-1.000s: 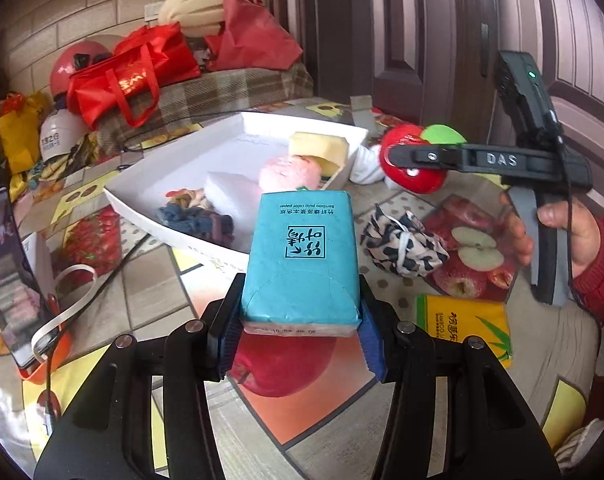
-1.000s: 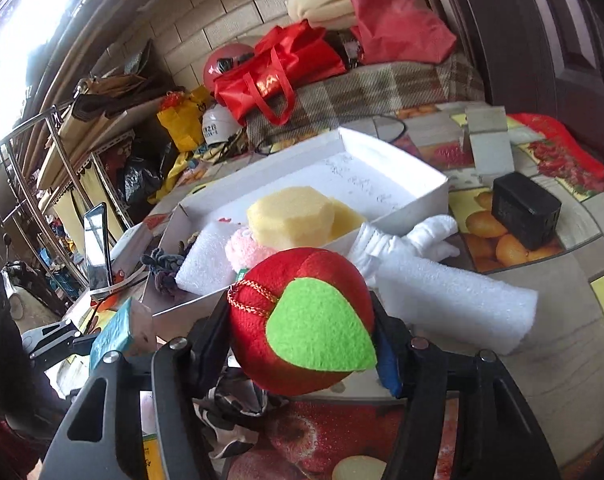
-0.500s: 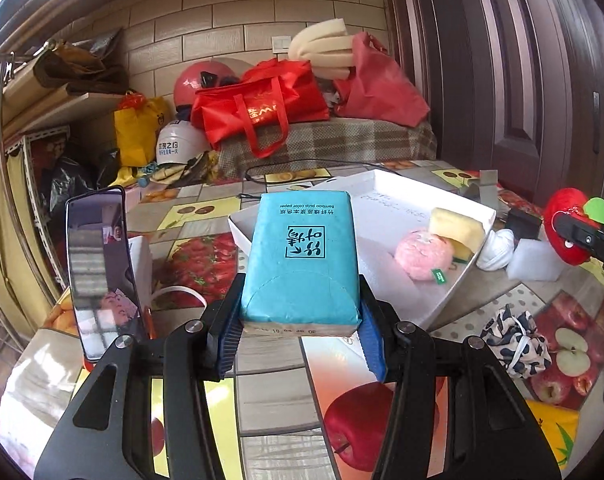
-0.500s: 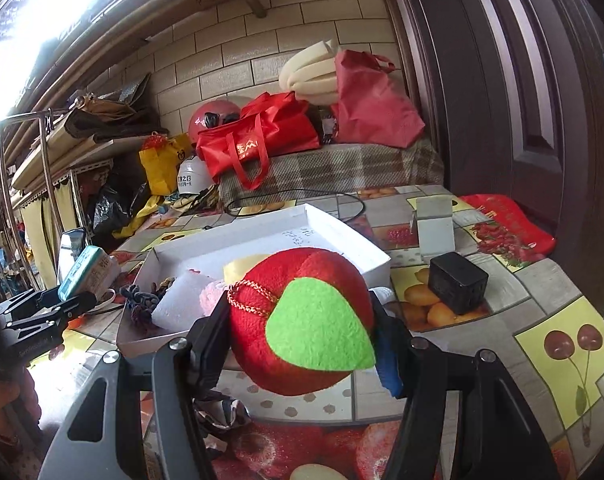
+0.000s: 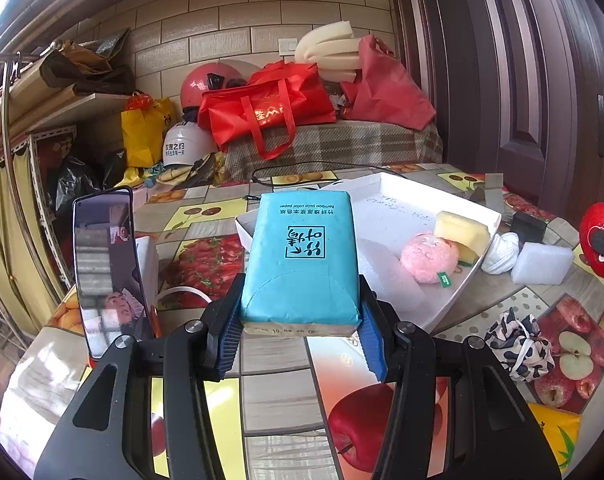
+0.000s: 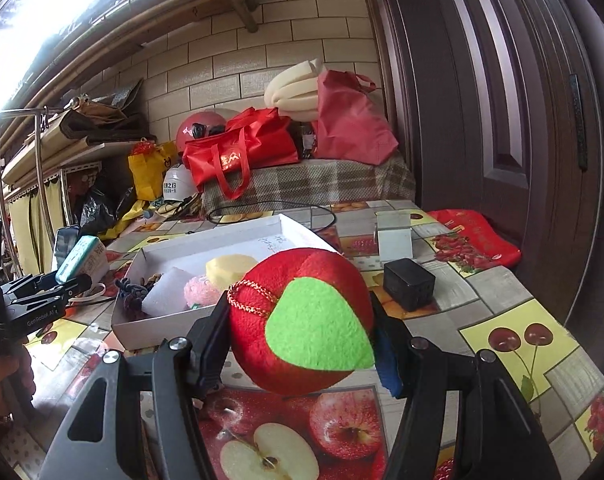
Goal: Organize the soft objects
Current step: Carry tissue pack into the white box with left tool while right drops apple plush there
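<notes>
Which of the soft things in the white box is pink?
The round fluffy puff, with a small green tag. Beside it lie a yellow sponge and a white foam sheet.

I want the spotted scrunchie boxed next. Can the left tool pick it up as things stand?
Probably not: the left tool is shut on the teal tissue pack, so its jaws are full. The scrunchie itself lies uncovered.

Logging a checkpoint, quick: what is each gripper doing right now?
Left gripper: shut on the tissue pack.
Right gripper: shut on the plush apple.

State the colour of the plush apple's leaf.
Bright green leaf on the red plush apple; clearest in the right wrist view.
</notes>
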